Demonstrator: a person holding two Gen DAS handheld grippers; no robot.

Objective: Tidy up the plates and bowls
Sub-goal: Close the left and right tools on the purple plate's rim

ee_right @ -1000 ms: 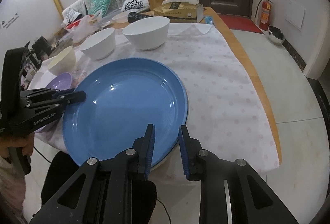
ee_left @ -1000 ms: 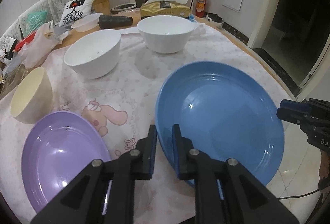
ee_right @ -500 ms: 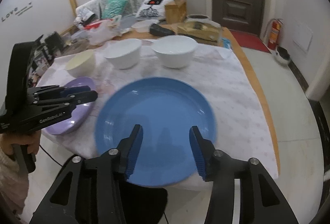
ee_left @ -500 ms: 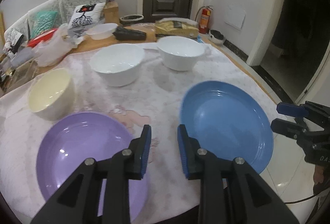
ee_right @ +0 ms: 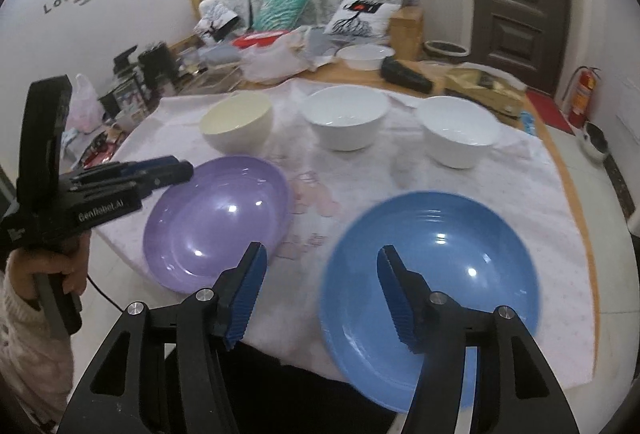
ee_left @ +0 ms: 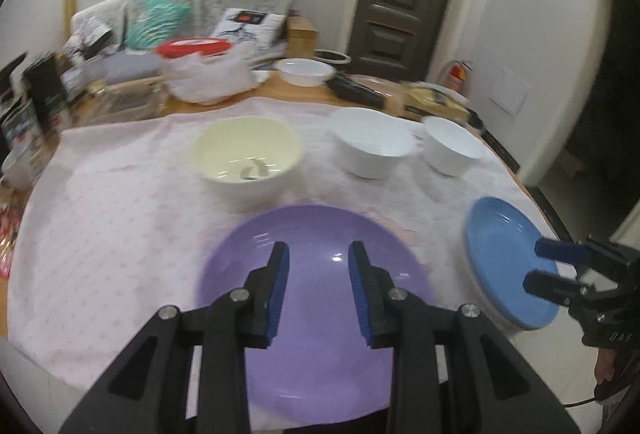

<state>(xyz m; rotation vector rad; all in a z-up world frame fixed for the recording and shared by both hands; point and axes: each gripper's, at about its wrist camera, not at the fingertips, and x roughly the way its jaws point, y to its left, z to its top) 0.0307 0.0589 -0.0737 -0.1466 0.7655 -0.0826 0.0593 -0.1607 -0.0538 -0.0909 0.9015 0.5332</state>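
The blue plate (ee_right: 432,274) lies at the table's near edge, under my right gripper (ee_right: 322,294). Those jaws are opening, with nothing in them. The purple plate (ee_left: 316,298) sits under my left gripper (ee_left: 318,294), open and empty. Three bowls stand behind: cream (ee_left: 248,158), white (ee_left: 374,142), white (ee_left: 452,150).

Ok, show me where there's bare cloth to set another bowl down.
Free: the cloth left of the cream bowl and purple plate, and the strip right of the blue plate, below the right white bowl. Crowded: the bowl row with the middle white bowl, and the cluttered far table end.
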